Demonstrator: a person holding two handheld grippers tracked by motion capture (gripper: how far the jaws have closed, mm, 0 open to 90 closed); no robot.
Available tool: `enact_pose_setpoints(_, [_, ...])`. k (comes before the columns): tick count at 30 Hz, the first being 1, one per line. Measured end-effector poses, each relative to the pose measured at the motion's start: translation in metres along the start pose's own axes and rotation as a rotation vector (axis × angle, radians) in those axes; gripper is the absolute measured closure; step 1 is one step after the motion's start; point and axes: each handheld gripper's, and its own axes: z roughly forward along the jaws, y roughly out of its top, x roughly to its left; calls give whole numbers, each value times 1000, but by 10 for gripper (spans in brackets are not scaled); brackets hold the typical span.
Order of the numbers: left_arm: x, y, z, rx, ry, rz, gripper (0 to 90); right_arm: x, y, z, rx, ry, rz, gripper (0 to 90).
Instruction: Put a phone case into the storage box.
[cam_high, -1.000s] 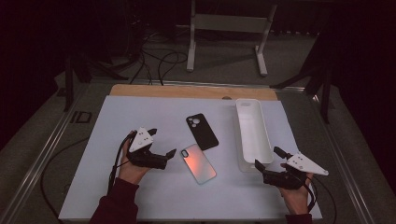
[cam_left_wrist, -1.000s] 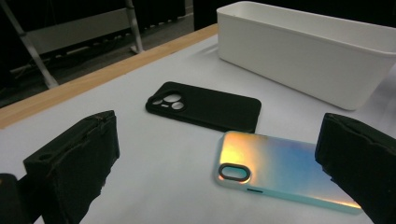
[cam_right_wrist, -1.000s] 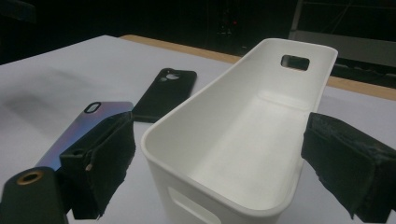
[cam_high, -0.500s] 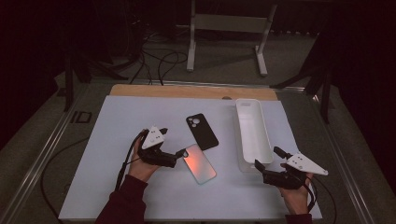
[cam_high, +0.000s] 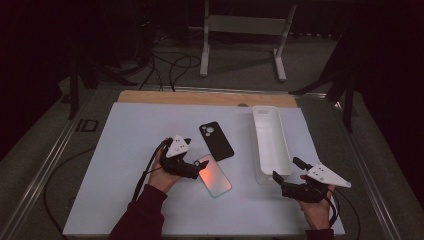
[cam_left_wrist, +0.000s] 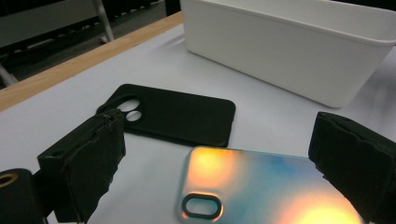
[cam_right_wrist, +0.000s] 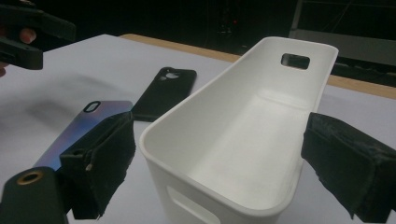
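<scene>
A phone (cam_high: 215, 176) with a shiny orange-blue back lies face down mid-table. My left gripper (cam_high: 194, 158) is open at its camera end; in the left gripper view the phone (cam_left_wrist: 271, 186) lies between the two jaws of that gripper (cam_left_wrist: 224, 140), untouched. A black phone case (cam_high: 216, 141) (cam_left_wrist: 177, 119) lies just beyond. My right gripper (cam_high: 286, 169) stands open at the near end of a long white bin (cam_high: 270, 142). In the right gripper view the jaws of my right gripper (cam_right_wrist: 224, 144) straddle the empty bin's (cam_right_wrist: 243, 135) near end.
A wooden strip (cam_high: 200, 97) runs along the far edge of the white table top (cam_high: 125, 150). Beyond it are a metal stand (cam_high: 240, 30) and cables on the floor. The right gripper view has the phone (cam_right_wrist: 100, 112), the case (cam_right_wrist: 166, 91) and my left gripper (cam_right_wrist: 28, 28).
My left gripper has moved right and a little forward, up to the phone's camera end, so its jaws now flank it. The right gripper has stayed put.
</scene>
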Motion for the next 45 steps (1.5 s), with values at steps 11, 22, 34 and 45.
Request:
enact_pose_setpoints(11, [-9,3,21,40,-44,12,105,-1,0,-1,0,0,5,95])
enact_pose_setpoints(22, [-23,6,41,72,-39,37,271,-1,0,-1,-1,-2,3,95])
enact_pose_setpoints(34, [-38,3,68,133,-154,36,549,-1,1,-2,-2,-5,5,95])
enact_pose_setpoints(45, [-52,1,83,169,-246,16,868,-1,1,-2,2,-12,2,96])
